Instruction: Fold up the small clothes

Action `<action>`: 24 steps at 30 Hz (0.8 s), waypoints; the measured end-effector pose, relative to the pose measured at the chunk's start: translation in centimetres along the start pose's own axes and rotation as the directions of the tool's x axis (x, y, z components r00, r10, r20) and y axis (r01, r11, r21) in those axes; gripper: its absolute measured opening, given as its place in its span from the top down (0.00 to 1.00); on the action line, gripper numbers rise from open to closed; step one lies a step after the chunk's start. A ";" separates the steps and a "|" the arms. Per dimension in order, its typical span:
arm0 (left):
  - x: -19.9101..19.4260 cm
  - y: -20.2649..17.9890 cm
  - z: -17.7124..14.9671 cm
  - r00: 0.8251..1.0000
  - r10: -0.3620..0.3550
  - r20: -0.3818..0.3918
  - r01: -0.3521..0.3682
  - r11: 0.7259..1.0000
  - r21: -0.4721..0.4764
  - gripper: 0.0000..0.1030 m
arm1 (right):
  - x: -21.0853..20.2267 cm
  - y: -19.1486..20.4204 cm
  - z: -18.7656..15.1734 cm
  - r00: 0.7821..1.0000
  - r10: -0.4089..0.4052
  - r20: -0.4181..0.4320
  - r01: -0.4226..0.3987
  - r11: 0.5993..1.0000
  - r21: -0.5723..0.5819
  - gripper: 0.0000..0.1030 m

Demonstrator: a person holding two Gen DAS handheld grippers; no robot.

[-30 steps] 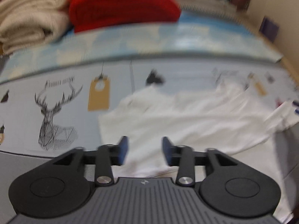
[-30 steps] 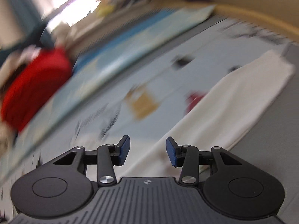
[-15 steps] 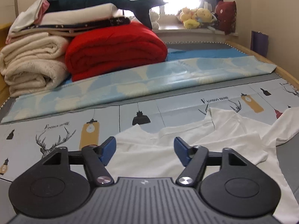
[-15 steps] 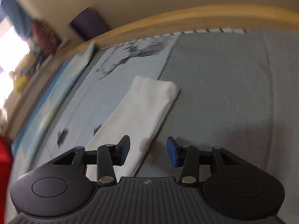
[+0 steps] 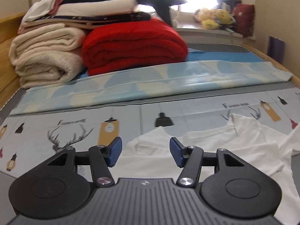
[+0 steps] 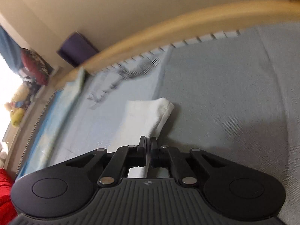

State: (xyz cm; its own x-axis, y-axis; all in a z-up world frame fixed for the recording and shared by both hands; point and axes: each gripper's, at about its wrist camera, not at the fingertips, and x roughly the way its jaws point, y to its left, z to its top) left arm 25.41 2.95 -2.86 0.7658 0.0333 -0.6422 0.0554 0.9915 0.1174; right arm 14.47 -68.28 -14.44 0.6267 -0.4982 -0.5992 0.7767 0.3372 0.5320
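A small white shirt (image 5: pixel 215 146) lies spread and wrinkled on the printed mat (image 5: pixel 75 131). My left gripper (image 5: pixel 145 151) is open and empty, held low just over the shirt's near left part. In the right wrist view, my right gripper (image 6: pixel 148 146) is shut on the white sleeve (image 6: pixel 148 114) of the shirt, which stretches away from the jaws over the grey sheet (image 6: pixel 225 93). The rest of the shirt is hidden in that view.
Folded cream blankets (image 5: pixel 46 56) and a red blanket (image 5: pixel 135 45) are stacked at the back left. A light blue folded mat (image 5: pixel 150 82) runs across behind the shirt. The wooden bed rail (image 6: pixel 168 31) curves along the right side. Plush toys (image 5: pixel 215 18) sit by the window.
My right gripper has closed on the sleeve, having been open half a second ago. My left gripper has opened wider and tilted up to look across the bed.
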 end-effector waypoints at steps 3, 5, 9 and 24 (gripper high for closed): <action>0.1 1.8 0.4 0.999 0.032 -0.040 -0.034 0.998 -0.048 0.39 | -3.4 5.4 -0.2 0.995 0.075 0.060 -0.068 0.990 -0.123 0.97; 0.1 3.3 0.5 0.998 0.032 -0.056 -0.037 0.995 -0.093 0.39 | -6.4 9.9 -1.4 0.986 0.150 0.075 -0.130 0.965 -0.229 0.97; -0.4 6.8 0.7 0.996 0.053 -0.073 -0.066 0.980 -0.186 0.39 | -15.5 20.2 -8.3 0.919 0.395 0.010 -0.333 0.787 -0.519 0.97; -1.9 16.8 -0.9 0.988 0.050 -0.149 -0.104 0.917 -0.384 0.39 | -30.6 27.7 -56.5 0.697 0.208 -0.687 -0.670 -0.154 -0.726 0.96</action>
State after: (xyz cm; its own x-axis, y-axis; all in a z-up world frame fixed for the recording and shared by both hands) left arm 24.29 19.70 -0.34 0.6640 0.1007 -0.7410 -0.2750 0.9543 -0.1168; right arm 20.38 1.48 -15.14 0.6415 0.2717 -0.7174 -0.4934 0.8622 -0.1147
